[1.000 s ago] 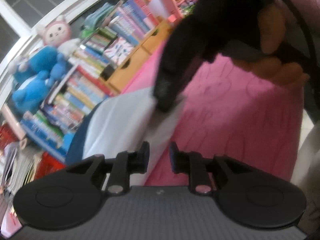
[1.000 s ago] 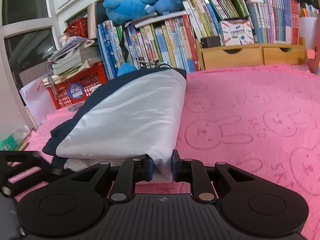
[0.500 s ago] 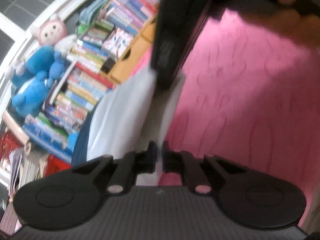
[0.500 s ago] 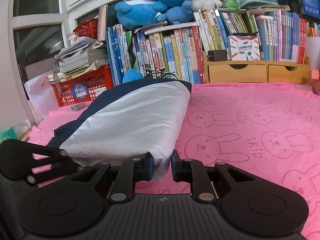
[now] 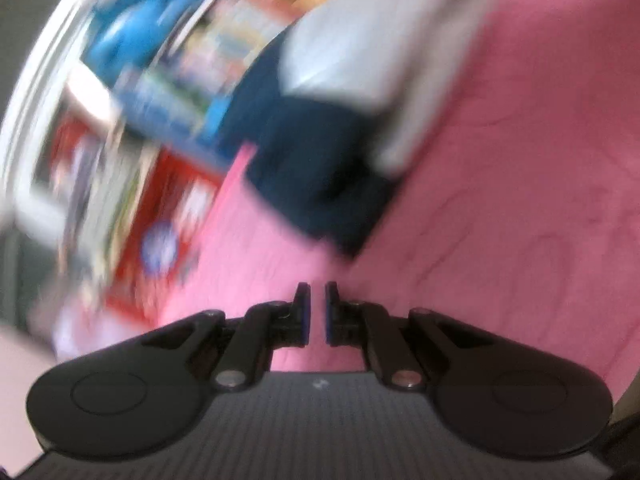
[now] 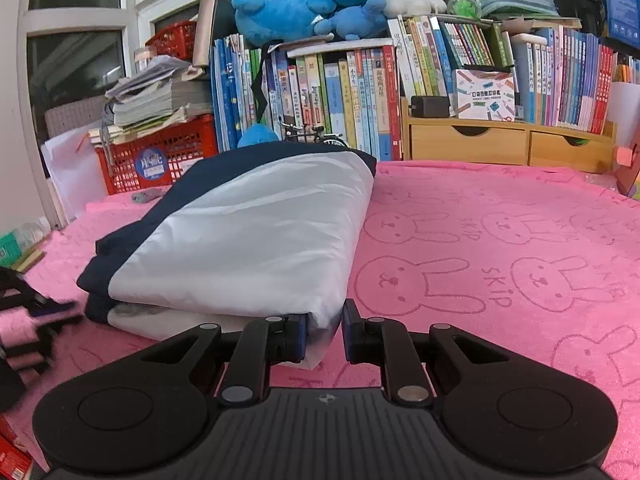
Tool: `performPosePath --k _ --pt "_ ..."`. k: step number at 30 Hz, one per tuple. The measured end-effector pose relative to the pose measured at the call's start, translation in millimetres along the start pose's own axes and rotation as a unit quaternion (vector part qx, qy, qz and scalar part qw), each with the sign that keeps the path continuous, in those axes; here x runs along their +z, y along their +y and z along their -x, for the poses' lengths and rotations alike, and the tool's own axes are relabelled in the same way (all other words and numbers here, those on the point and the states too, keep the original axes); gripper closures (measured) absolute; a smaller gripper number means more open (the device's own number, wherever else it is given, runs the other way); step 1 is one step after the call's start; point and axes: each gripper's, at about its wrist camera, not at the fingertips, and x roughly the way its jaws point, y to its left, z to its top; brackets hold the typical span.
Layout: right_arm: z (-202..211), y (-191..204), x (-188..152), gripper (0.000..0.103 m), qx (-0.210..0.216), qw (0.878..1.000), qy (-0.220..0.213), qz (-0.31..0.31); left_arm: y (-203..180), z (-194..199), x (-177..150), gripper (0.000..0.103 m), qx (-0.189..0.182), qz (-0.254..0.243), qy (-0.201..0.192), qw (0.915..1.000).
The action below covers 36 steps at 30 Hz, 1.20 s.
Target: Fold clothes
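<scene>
A folded white and navy garment [image 6: 248, 240] lies on the pink bunny-print cloth [image 6: 500, 240]. My right gripper [image 6: 325, 330] is at its near right corner, shut on the white fabric that sits between its pads. The left wrist view is smeared by motion. There the garment [image 5: 332, 92] lies ahead, navy edge nearest. My left gripper [image 5: 317, 314] is shut with nothing in it, low over the pink cloth [image 5: 520, 200] and short of the garment. In the right wrist view the left gripper [image 6: 40, 312] shows as a dark blur at the far left edge.
Behind the cloth stand a row of books [image 6: 340, 100], a red basket [image 6: 160, 160] under stacked papers, a wooden drawer unit [image 6: 508, 146] and plush toys [image 6: 304, 4] on top. A small grey object [image 6: 146, 196] lies on the cloth's far left.
My left gripper closed, let go of the white edge and swung away to the garment's navy side. The right gripper kept its hold and place.
</scene>
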Motion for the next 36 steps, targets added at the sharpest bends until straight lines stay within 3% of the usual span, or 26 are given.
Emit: performPosePath --k 1,2,3,4,6,8,10,12,17,20,25,26,28,30,32,36 --pt "-1 1 -1 0.084 -0.001 1.000 0.000 0.001 17 4 -4 0.093 -0.045 0.076 -0.010 0.9961" --pt "-1 1 -2 0.084 -0.002 1.000 0.001 0.003 34 8 -8 0.092 -0.089 0.152 -0.019 0.9842" --pt "-2 2 -4 0.084 -0.003 1.000 0.001 0.004 51 13 -12 0.089 -0.132 0.226 -0.029 0.9647" --pt "-2 2 -5 0.084 -0.004 1.000 0.002 0.004 68 17 -15 0.086 -0.175 0.299 -0.038 0.9375" --pt "-3 3 -7 0.084 -0.006 1.000 0.003 0.007 93 19 -24 0.068 -0.248 0.421 -0.053 0.8710" --pt "-4 3 -8 0.083 -0.008 1.000 0.004 0.012 105 11 -35 0.066 -0.307 0.510 -0.063 0.8011" --pt "-4 3 -9 0.083 -0.009 1.000 0.004 0.013 104 2 -38 0.065 -0.353 0.545 -0.063 0.7584" --pt "-4 3 -10 0.083 -0.010 1.000 0.004 0.013 96 -4 -36 0.063 -0.372 0.554 -0.062 0.7423" --pt "-5 5 -12 0.083 -0.013 1.000 0.004 0.018 70 -31 -23 0.058 -0.385 0.574 -0.064 0.7201" --pt "-7 6 -13 0.082 -0.015 1.000 0.004 0.020 61 -42 -19 0.048 -0.342 0.603 -0.084 0.7158" --pt "-8 8 -14 0.082 -0.017 0.999 0.004 0.029 57 -56 -24 0.047 -0.311 0.661 -0.104 0.6746" --pt "-8 9 -14 0.082 -0.017 0.999 0.005 0.029 57 -56 -23 0.047 -0.300 0.662 -0.107 0.6781" --pt "-9 9 -14 0.082 -0.018 0.999 0.005 0.031 58 -54 -20 0.051 -0.264 0.655 -0.109 0.6994" --pt "-10 10 -14 0.081 -0.018 0.999 0.006 0.033 61 -51 -17 0.089 -0.223 0.648 -0.105 0.7207" --pt "-10 10 -15 0.073 -0.018 0.999 0.007 0.036 64 -46 -15 0.092 -0.191 0.640 -0.104 0.7364" --pt "-12 13 -15 0.072 -0.017 0.999 0.010 0.045 66 -32 -11 0.094 -0.163 0.611 -0.121 0.7651"
